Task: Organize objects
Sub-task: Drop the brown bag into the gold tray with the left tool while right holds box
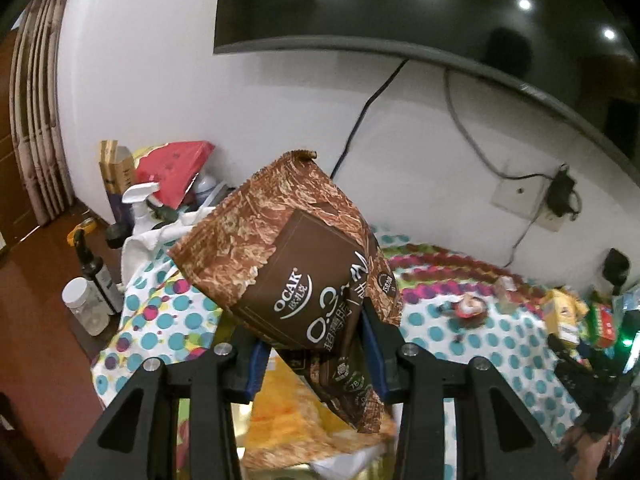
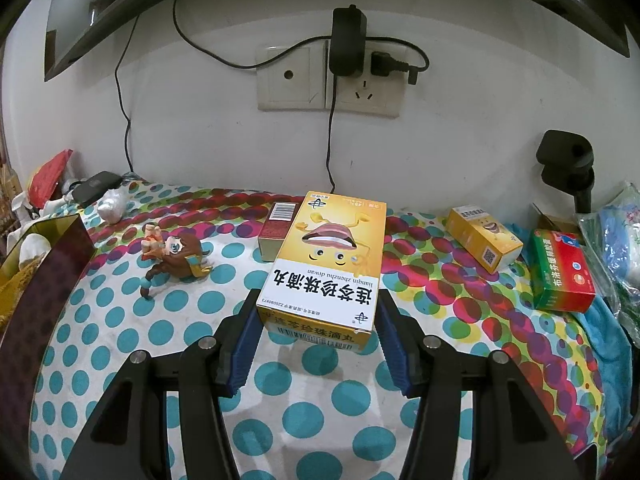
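1. Snack bag [image 1: 304, 276]: brown, crinkled foil, white lettering. I judge it light, soft and slippery; best pinched at the lower body, as my left claw [image 1: 316, 356] now does, closed on it above the table [image 1: 480, 340].
2. Yellow box [image 2: 324, 264]: stiff card, light; grip its long sides. It sits on the table between my right claw's [image 2: 320, 344] parted jaws; contact unclear.
3. Nearby: figurine [image 2: 176, 256], green box [image 2: 564, 272].

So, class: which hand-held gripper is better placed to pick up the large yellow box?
Right. The right hand-held gripper already straddles the large yellow box, open; the left hand-held gripper holds the brown snack bag.
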Demonstrator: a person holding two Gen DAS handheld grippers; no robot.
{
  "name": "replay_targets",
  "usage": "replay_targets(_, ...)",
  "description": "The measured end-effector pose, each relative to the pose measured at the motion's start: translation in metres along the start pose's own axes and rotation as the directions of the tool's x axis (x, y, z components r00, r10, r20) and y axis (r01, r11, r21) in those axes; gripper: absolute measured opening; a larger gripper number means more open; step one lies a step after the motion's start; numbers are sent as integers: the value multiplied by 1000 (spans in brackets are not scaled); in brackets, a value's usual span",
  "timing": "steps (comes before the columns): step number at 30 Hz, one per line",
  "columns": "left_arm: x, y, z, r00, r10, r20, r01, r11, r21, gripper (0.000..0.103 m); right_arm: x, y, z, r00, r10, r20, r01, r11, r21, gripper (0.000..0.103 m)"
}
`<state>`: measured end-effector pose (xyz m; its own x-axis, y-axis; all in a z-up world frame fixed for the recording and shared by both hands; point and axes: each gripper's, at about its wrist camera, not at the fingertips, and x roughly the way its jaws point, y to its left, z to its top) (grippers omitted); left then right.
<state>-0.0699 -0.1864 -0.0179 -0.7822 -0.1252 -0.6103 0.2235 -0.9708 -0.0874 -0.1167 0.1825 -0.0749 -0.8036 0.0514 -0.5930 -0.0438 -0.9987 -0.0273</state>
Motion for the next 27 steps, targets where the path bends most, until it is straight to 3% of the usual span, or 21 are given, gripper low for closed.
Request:
replay_targets(7, 40, 10, 3, 987, -88, -136, 82, 995, -51, 41, 3, -1, 0, 1000, 1, -11, -1, 1000, 3, 52)
replay_targets(13, 59, 9, 7, 981, -53, -184, 43, 997, -59, 42, 4, -1, -1, 1000, 4, -20, -4, 1000, 10, 52)
replay_targets(18, 65, 10, 6, 978, 21, -208, -27, 999, -25, 47, 5, -1, -2, 1000, 2, -22, -2, 1000, 10, 52)
replay_targets(27, 61, 11, 0, 968, 32, -247, -36, 999, -12, 54, 5, -1, -2, 1000, 6, -23, -6, 1000, 12, 53)
